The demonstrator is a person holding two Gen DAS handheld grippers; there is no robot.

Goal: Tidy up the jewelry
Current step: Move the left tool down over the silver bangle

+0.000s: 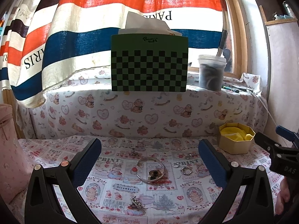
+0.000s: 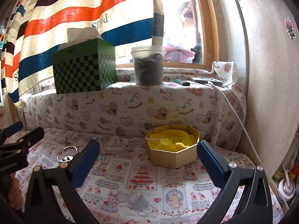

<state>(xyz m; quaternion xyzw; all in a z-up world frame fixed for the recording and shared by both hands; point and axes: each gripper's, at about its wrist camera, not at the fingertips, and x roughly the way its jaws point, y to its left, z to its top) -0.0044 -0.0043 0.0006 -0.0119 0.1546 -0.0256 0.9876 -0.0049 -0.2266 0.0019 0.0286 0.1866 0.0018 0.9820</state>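
**Silver jewelry waits, nothing picked up yet**

Silver bangle (image 1: 151, 169) and small rings (image 1: 186, 171) lie on the printed worktop cloth (image 1: 119, 184). Both grippers, left (image 1: 149, 160) and right (image 2: 148, 160), hover with fingers wide and empty. Next, probably: grasp a piece and carry it to the yellow-lined box (image 2: 172, 145).

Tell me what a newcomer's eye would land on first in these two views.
The striped orange, blue and black curtain fills the window behind, and a green checkered tissue box stands on the ledge in front of it. Lower right sits an open octagonal gift box lined with yellow cloth. On the patterned cloth between the open left gripper fingers lies a silver bangle, with small rings beside it; the right gripper is open too.
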